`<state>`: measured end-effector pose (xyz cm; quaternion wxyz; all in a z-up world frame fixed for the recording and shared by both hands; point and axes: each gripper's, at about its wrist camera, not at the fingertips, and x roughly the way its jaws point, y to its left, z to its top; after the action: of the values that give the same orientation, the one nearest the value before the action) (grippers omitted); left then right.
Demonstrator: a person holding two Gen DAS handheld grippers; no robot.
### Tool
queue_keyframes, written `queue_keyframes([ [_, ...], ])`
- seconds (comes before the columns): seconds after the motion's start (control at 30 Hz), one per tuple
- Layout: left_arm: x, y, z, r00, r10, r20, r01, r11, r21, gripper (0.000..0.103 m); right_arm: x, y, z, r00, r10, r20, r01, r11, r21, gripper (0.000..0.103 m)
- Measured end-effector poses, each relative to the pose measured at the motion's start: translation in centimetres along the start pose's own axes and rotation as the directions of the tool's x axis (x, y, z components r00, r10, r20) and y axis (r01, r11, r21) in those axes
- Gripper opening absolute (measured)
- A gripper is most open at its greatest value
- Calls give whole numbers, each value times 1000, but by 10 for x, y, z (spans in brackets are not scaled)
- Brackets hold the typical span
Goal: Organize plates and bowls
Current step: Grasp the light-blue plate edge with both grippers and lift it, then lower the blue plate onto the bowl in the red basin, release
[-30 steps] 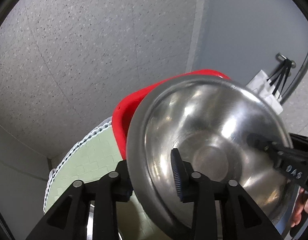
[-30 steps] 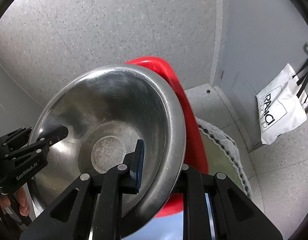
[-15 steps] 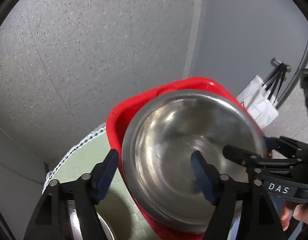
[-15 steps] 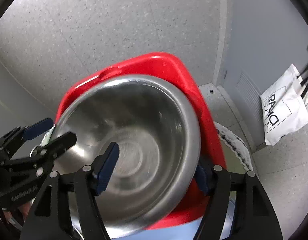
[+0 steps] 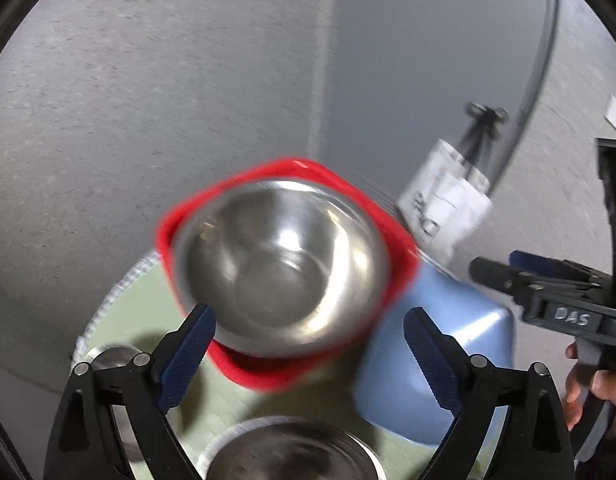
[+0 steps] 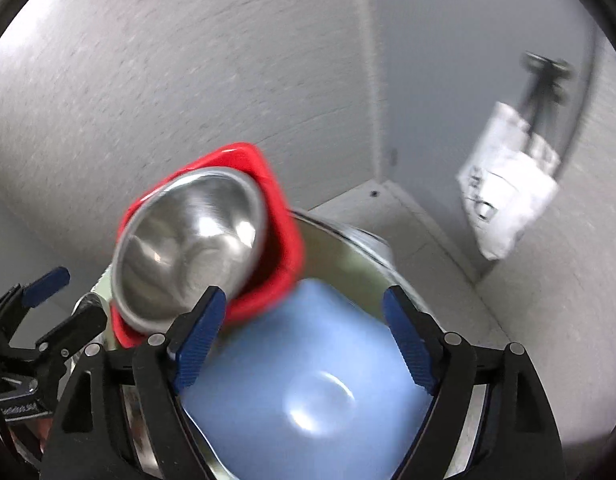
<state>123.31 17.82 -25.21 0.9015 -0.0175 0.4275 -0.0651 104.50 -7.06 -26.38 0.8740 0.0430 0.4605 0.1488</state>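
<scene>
The round stainless-steel bowl (image 5: 282,264) is seated inside the square red plastic dish (image 5: 391,248), the two nested as one stack on the pale green round mat (image 5: 148,292). Nesting is judged to be the purpose of this placement, since it saves room. Neither tool is in contact with the bowl. The left gripper (image 5: 309,344) is presented with its jaws wide apart and nothing between them, the blue pads (image 5: 188,344) lying just short of the bowl's near rim. The right gripper (image 6: 304,332) is likewise spread and empty, poised over the square light-blue plastic dish (image 6: 308,392), which lies just beside the red one. A further steel bowl (image 5: 292,456) is noted at the lower edge of the left view. Both views are blurred by motion.
</scene>
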Motion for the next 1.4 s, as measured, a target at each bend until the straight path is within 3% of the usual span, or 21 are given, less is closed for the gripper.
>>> queue_keyframes([
  [0.13,8,-11,-17,999,-18,-47,19,999,29,92,-27,-35,-40,998,-61,19,59,994,90,85],
  [0.27,20,-22,-36,996,3,-90,2,998,59,92,-29,-60,-70,998,-57,-8,57,986,156,85],
  [0.53,51,-38,-57,983,77,-164,-62,994,92,92,5,-76,-105,991,98,-86,-74,965,251,82],
  [0.63,65,-45,-60,976,102,-194,-84,992,99,92,21,-80,-116,977,179,-114,-141,948,285,59],
  [0.7,75,-45,-63,969,114,-217,-94,990,100,91,29,-85,-120,969,217,-121,-171,936,307,23],
  [0.77,82,-53,-57,964,118,-240,-94,990,110,85,36,-91,-127,955,268,-123,-212,914,346,12],
  [0.83,78,-67,-45,961,119,-250,-88,987,133,70,40,-98,-131,946,301,-120,-239,899,366,11],
  [0.9,85,-67,-41,957,88,-278,-53,990,129,37,42,-105,-133,936,335,-105,-271,880,390,9],
  [0.93,86,-66,-41,955,59,-290,-28,994,110,34,41,-105,-132,931,351,-99,-288,873,393,7],
  [0.97,87,-64,-40,955,47,-292,-19,995,101,32,39,-104,-131,928,359,-95,-298,873,386,7],
  [1.03,83,-67,-37,961,47,-274,-16,993,116,31,33,-101,-129,946,309,-103,-256,902,348,7],
  [1.2,59,-63,-18,979,-25,-204,42,996,82,29,6,-106,-124,954,292,-71,-252,905,343,8],
  [1.4,27,-37,7,992,-76,-96,79,996,27,29,-32,-85,-82,967,255,-13,-244,938,246,8],
])
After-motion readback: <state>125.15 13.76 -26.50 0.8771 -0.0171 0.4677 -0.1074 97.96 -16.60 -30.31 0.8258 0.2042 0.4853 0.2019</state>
